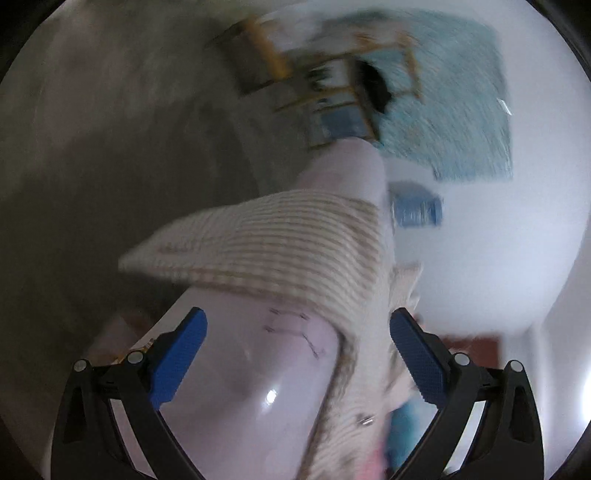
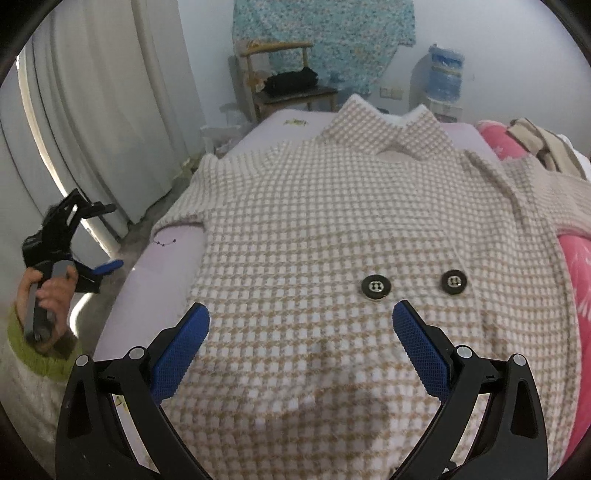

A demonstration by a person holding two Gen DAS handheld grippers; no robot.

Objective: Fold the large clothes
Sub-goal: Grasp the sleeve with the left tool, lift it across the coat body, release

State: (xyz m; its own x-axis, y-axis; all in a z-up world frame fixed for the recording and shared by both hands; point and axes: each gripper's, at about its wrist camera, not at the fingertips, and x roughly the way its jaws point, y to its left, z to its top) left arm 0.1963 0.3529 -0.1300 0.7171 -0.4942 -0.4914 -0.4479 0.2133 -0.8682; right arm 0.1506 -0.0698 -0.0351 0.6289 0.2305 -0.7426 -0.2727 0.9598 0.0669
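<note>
Far to your left, your hand [image 2: 50, 291] in a green cuff [image 2: 40, 354] holds the left gripper [image 2: 105, 266] off the side of the bed [image 2: 155, 266], over the floor beside the pale curtain [image 2: 107, 122]. Its jaws stand wide and hold nothing. The left wrist view is smeared by motion, yet you can make out a checked sleeve [image 1: 266, 240] lying across the lilac sheet [image 1: 236, 369], ahead of the blue pads [image 1: 181, 362] and apart from them.

Moving right, the coat [image 2: 314, 221] is spread flat on the bed, front side up, its collar [image 2: 391, 125] toward the far end and its body filling most of the mattress. The near sleeve on the left is turned in against the body, so a bare patch of sheet shows beside it.

Your right gripper [image 2: 301, 332] hovers above the coat's lower front, jaws wide apart, nothing between them. Two dark buttons [image 2: 376, 287] sit just beyond its right pad [image 2: 417, 343].

To the right, a pink quilt [image 2: 576, 266] lies along the coat's edge, with a striped cloth [image 2: 543, 144] bunched on top of it. Behind the bed stand a wooden chair [image 2: 291, 88] carrying dark clothes, a patterned blue cloth [image 2: 325, 33] on the wall, and a water dispenser [image 2: 443, 81].
</note>
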